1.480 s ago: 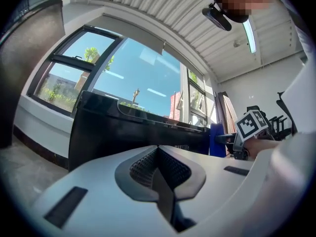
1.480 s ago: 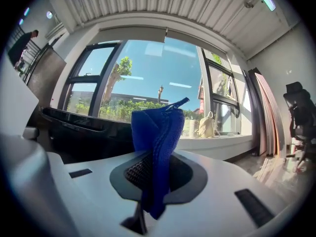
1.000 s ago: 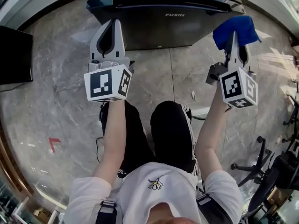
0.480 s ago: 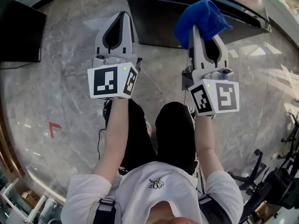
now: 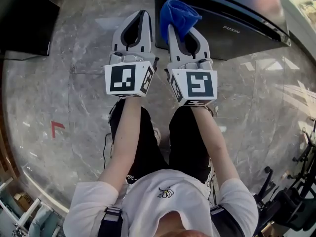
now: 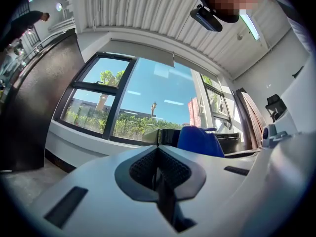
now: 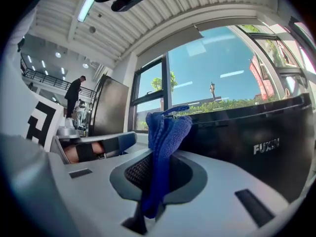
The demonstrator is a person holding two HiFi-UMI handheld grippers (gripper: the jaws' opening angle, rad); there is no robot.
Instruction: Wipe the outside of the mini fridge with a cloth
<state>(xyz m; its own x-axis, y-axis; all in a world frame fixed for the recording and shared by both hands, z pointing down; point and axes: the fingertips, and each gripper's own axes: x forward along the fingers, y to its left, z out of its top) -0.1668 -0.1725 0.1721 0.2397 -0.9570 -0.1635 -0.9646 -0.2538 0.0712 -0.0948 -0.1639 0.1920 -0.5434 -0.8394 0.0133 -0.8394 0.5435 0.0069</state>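
Mini fridge (image 5: pixel 237 26) on grey marble floor (image 5: pixel 64 88)

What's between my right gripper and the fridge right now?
Only the blue cloth, clamped in the fingers of the right gripper and sticking out ahead of them. The right gripper view shows nothing else before the mini fridge; contact can't be judged.

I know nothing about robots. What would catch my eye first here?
The bright blue cloth, pinched in the right gripper, stands out against the dark fridge just ahead. Next come the black-and-white marker cubes on both white grippers, held side by side; the left gripper is shut and empty.
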